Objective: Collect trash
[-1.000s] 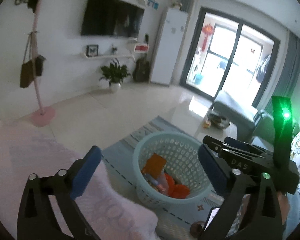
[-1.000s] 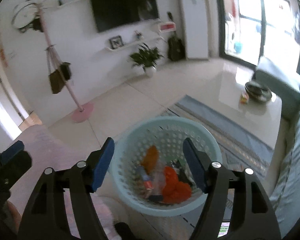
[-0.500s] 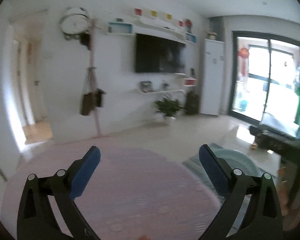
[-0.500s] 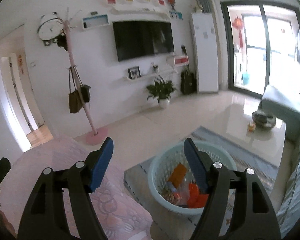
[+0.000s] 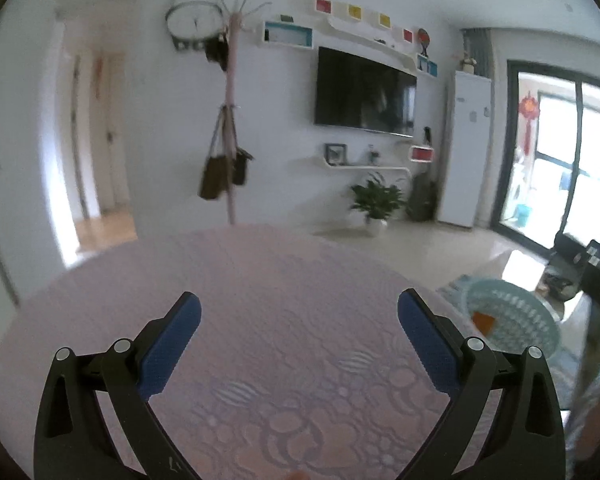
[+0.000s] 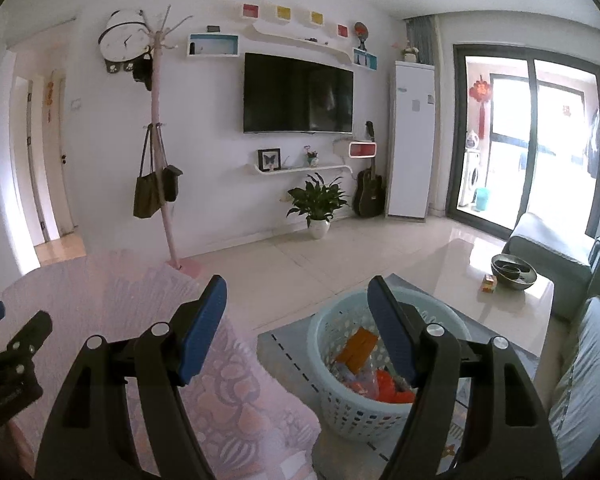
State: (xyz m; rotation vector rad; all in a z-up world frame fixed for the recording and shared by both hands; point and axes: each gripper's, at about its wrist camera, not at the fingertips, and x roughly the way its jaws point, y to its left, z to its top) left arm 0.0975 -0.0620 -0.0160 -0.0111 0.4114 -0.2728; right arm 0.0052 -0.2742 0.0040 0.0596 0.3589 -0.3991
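Note:
A pale blue perforated basket (image 6: 342,412) stands on the floor rug beside the pink-covered table; it holds orange and red wrappers (image 6: 358,350) and other trash. It also shows in the left wrist view (image 5: 540,314) at the right. My left gripper (image 5: 298,322) is open and empty above the pink patterned tablecloth (image 5: 280,280). My right gripper (image 6: 298,314) is open and empty, raised between the table edge and the basket. The left gripper's body shows at the right wrist view's left edge (image 6: 8,360).
A pink coat stand with bags (image 6: 160,184) stands by the wall. A potted plant (image 6: 318,204), a guitar (image 6: 368,186) and a white cabinet (image 6: 412,140) line the far wall. A glossy low table (image 6: 488,276) with a bowl and a grey sofa (image 6: 588,356) are at the right.
Both grippers have lifted and tilted up from looking down into the basket. The left one has swung left over the tablecloth; the basket now sits at its right edge. Both stayed open.

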